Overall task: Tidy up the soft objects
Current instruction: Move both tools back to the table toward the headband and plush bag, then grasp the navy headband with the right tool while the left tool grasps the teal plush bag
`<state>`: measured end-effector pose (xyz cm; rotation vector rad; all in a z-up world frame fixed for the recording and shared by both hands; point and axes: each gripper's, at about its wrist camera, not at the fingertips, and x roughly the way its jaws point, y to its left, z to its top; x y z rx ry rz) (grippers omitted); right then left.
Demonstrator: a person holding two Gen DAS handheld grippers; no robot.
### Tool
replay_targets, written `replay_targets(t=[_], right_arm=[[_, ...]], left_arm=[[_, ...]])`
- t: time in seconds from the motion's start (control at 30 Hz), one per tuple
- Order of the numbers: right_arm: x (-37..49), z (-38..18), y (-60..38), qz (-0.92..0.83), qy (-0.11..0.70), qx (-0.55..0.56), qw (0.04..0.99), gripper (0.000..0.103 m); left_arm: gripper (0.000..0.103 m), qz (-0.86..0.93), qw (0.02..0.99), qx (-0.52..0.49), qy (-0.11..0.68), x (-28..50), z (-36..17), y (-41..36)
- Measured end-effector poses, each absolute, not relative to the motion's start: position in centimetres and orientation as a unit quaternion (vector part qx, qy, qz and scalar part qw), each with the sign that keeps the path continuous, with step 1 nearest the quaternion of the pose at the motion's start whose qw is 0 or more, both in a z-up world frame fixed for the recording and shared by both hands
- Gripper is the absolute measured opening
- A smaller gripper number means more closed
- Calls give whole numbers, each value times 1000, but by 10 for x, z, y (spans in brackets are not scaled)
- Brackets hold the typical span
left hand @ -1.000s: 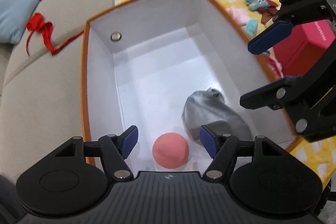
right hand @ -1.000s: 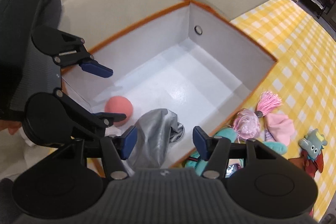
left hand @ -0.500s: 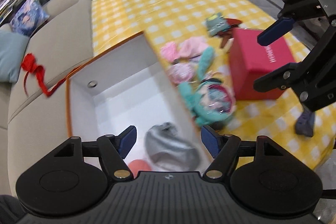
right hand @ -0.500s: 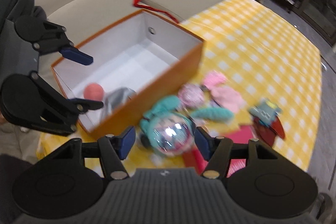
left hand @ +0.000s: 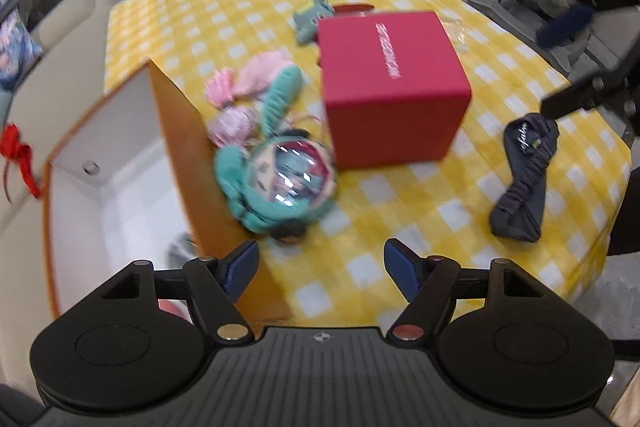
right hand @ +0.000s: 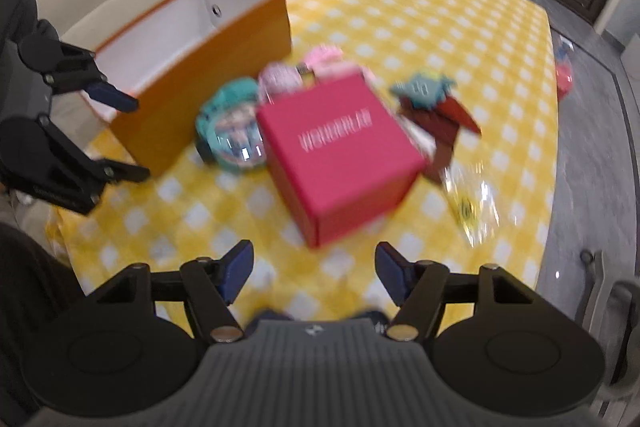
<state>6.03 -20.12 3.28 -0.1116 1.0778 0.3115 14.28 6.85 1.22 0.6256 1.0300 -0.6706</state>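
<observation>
We are seeing a desk (left hand: pixel 400 195) wearing a yellow-and-white checked cloth. On it, the red box (left hand: pixel 392 87) is showing pale lettering. Beside the red box, the open box (left hand: pixel 184 163) is showing orange outside, white inside. Between them a teal plush (left hand: pixel 276 183) is lying with pink soft things (left hand: pixel 248 87). Near the red box's other side a dark navy bundle (left hand: pixel 524 183) is lying. Our fingers (left hand: pixel 240 267) are showing blue pads.
</observation>
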Motion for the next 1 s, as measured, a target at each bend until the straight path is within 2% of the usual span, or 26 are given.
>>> replay_targets(t=[0.1, 0.3, 0.43, 0.73, 0.87, 1.0], right_arm=[[45, 7, -211, 143, 520, -51, 841, 68], [25, -52, -233, 114, 539, -28, 834, 72], [20, -80, -249, 60, 541, -26, 839, 82], [22, -105, -279, 15, 534, 32, 845, 82], [26, -109, -285, 21, 538, 77, 839, 81], [29, -114, -282, 29, 546, 75, 834, 81]], left_arm=[[84, -288, 778, 266, 491, 138, -5, 65], [84, -233, 813, 254, 469, 134, -26, 58], [84, -213, 824, 264, 454, 139, -38, 51], [84, -177, 846, 238, 443, 157, -62, 45], [87, -174, 850, 273, 415, 160, -65, 32], [88, -190, 830, 336, 403, 165, -76, 19]])
